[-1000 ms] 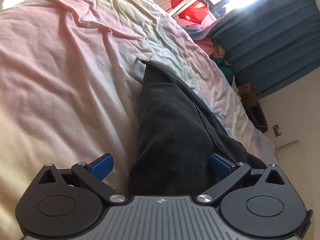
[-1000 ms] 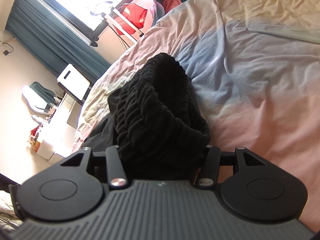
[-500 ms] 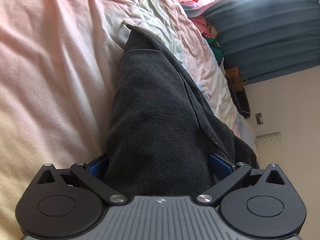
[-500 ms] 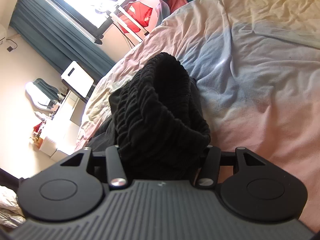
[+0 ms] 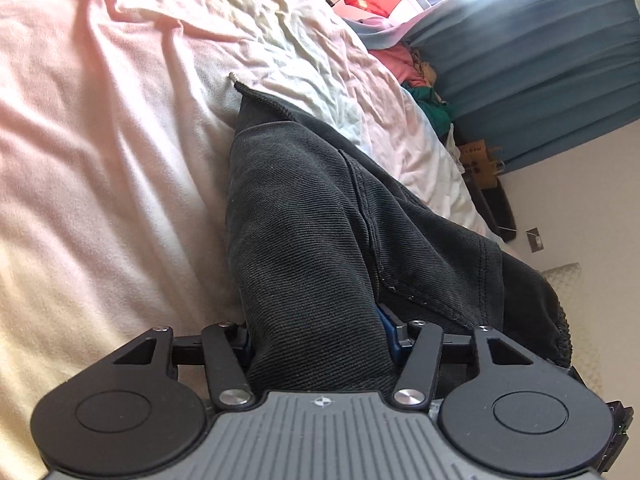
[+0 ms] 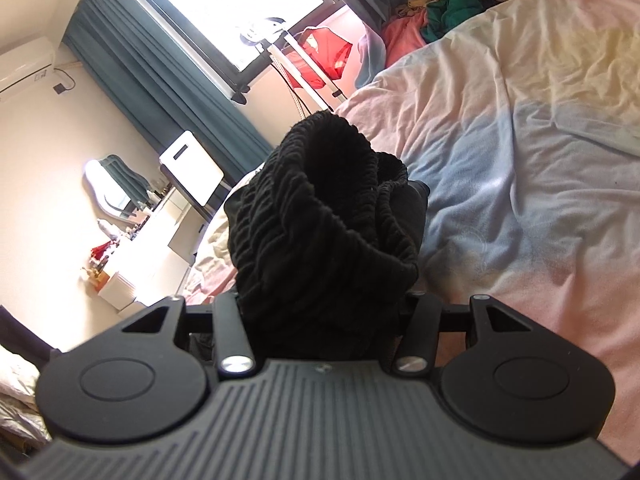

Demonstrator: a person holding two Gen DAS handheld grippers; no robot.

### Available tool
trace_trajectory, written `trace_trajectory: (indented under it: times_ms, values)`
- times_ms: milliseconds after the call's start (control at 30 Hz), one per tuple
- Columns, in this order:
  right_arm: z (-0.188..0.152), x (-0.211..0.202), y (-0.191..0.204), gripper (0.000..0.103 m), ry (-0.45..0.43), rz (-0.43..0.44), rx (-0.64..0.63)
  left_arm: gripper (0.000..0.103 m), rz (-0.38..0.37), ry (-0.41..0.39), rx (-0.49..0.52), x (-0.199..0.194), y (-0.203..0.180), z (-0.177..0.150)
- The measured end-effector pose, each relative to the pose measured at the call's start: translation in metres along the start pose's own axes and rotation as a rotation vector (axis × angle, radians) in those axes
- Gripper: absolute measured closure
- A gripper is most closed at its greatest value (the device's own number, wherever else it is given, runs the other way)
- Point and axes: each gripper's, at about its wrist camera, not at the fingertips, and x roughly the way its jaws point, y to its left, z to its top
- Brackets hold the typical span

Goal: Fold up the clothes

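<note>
On the bed, over a rumpled pastel sheet, I have dark trousers held at both ends. Left gripper: jaws closing, a thick fold of the dark twill between them; blue pads already against the cloth on both sides, so I read it as gripped. The leg runs away from that claw across the sheet, its hem corner lying on the bed. Right gripper: jaws about half open, clamped on the bunched elastic waistband, which stands up in a ribbed black roll between the fingers, lifted off the sheet. Beyond the bed: teal curtain beside a bright window, red cloth on a rack, loose clothes heaped at the far edge.
</note>
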Motion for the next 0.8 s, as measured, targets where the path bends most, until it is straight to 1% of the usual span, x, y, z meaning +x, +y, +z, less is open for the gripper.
trace_trajectory:
  times_ms: [100,200,300,400,467,600,700,800]
  values:
    - [0.011,-0.012,0.001,0.050,-0.048,0.029,0.017,0.052,-0.024,-0.002,0.017,-0.009,-0.018,0.005]
    - [0.023,-0.028,-0.003,0.051,-0.106,0.053,0.048,0.054,-0.040,-0.002,0.052,-0.014,-0.049,0.011]
    - [0.041,-0.047,-0.012,0.051,-0.167,0.055,0.080,0.054,-0.049,0.003,0.092,-0.005,-0.084,0.018]
    - [0.064,-0.065,-0.028,0.052,-0.223,0.041,0.103,0.054,-0.065,0.012,0.149,0.018,-0.131,0.028]
    - [0.085,-0.076,-0.045,0.052,-0.261,0.024,0.124,0.054,-0.086,0.019,0.184,0.042,-0.164,0.038]
    - [0.135,-0.095,-0.092,0.052,-0.360,-0.022,0.154,0.054,-0.134,0.006,0.254,0.107,-0.251,0.049]
    - [0.178,-0.109,-0.139,0.052,-0.421,-0.064,0.191,0.054,-0.184,0.015,0.320,0.170,-0.313,0.047]
    - [0.213,-0.122,-0.183,0.052,-0.473,-0.121,0.226,0.054,-0.209,0.056,0.356,0.232,-0.363,0.043]
